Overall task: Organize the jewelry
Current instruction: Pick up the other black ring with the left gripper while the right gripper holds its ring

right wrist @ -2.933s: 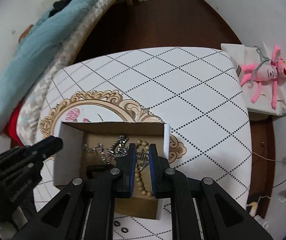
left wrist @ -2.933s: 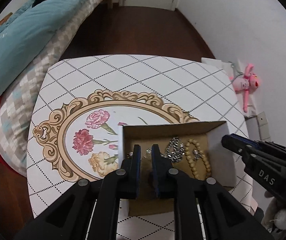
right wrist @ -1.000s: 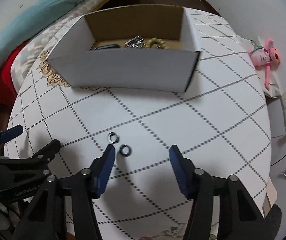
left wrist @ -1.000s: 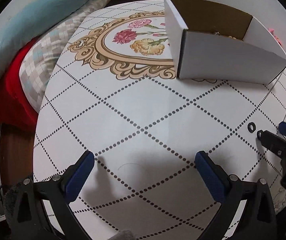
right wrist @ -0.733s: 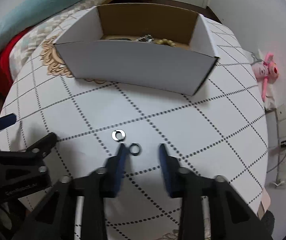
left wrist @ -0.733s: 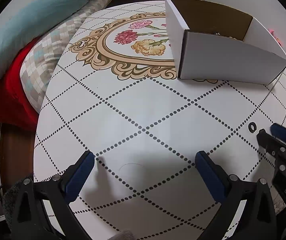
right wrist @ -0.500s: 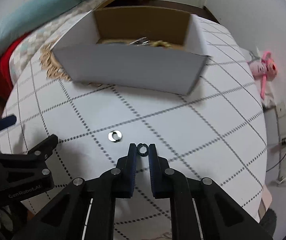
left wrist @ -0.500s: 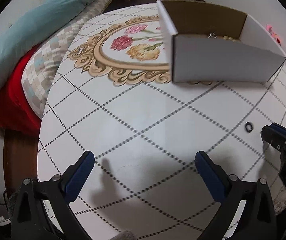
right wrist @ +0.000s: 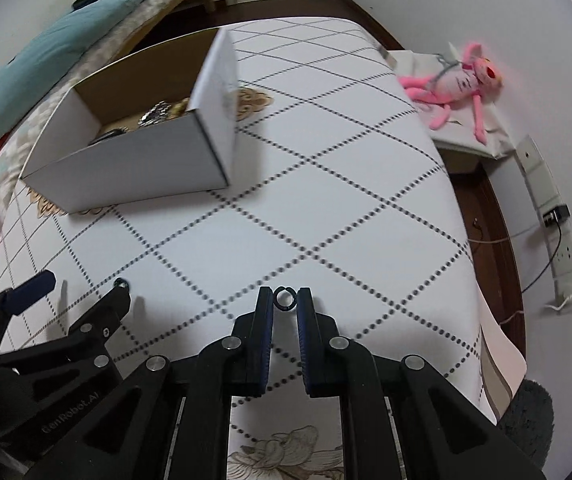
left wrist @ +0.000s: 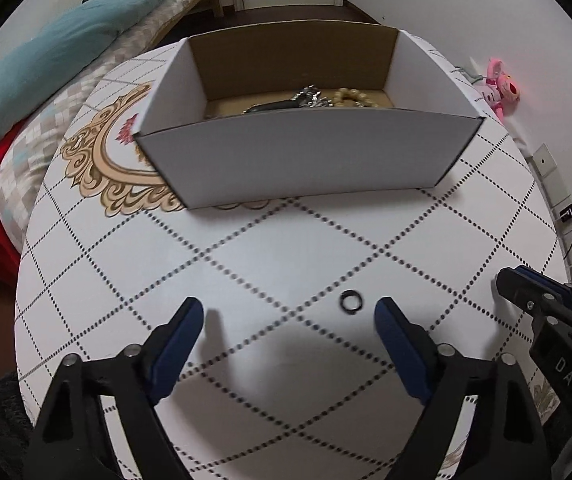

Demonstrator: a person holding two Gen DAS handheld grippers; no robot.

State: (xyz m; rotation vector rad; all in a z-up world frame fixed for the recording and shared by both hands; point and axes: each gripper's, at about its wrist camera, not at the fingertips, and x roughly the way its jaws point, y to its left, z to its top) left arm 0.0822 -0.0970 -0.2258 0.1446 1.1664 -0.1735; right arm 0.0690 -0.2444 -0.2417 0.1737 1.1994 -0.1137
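- Left gripper [left wrist: 290,320], lower centre of its view, has swung across the table, jaws wide, straddling the second ring [left wrist: 351,301].
- Right gripper [right wrist: 285,300] has pinched the first ring [right wrist: 284,298]; the box [right wrist: 134,168] at upper left is probably next.

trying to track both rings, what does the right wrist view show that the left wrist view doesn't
Only the right wrist view shows a small dark ring pinched between the right gripper fingertips. Only the left wrist view clearly shows the second ring lying flat on the table, between the wide-open fingers of the left gripper. Both show the cardboard box with jewelry inside and the pink plush toy.
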